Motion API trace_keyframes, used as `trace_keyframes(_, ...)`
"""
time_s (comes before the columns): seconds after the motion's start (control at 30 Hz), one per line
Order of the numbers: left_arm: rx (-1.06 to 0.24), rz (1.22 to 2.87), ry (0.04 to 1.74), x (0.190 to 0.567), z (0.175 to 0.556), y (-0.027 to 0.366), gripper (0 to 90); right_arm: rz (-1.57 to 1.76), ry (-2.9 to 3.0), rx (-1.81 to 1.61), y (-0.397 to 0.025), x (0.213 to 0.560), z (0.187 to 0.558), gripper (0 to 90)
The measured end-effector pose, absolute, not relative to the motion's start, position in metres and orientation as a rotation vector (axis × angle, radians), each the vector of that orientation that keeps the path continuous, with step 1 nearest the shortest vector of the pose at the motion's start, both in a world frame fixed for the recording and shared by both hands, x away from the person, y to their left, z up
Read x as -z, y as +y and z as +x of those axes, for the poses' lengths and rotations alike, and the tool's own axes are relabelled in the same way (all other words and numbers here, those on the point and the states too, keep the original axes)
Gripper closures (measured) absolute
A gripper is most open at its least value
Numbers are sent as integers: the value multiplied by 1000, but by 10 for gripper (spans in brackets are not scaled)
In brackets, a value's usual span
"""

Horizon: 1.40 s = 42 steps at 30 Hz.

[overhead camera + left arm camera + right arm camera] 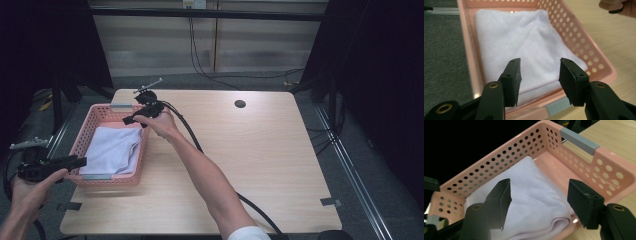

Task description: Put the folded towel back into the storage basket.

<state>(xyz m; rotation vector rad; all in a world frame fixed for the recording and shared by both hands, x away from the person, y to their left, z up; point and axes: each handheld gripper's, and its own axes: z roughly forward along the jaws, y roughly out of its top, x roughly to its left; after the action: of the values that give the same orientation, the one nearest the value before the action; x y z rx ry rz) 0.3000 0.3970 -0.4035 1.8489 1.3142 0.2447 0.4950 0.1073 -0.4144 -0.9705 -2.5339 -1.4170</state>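
Both grippers, left point(540, 82) and right point(539, 203), hang with jaws apart and empty over the pink basket point(82, 135) at the table's left edge, folded white towel point(112, 150) inside it, ungrabbed, so pick-up looks not yet started

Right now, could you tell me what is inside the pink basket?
A folded white towel lies inside the pink basket, covering most of its floor; a bare strip shows at the far end. Whatever may lie beneath the towel is hidden.
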Motion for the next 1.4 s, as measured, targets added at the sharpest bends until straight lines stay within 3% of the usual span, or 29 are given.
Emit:
trace_keyframes(0.33,-257,1849,1207,402,283,337,482,-923,-2526,1500,48,408,470,347)
trace_keyframes(0.43,-266,1865,1181,402,282,322,532,-928,-2529,1508,32,408,462,342)
trace_keyframes(0.93,-244,1903,1033,421,276,210,450,-1020,-2574,1563,-93,425,385,386)
trace_keyframes(1.17,-233,1943,1052,435,271,188,438,-1089,-2602,1546,-149,432,348,399)
trace_keyframes(1.4,-192,1978,1030,447,258,166,365,-1172,-2628,1521,-191,442,305,388)
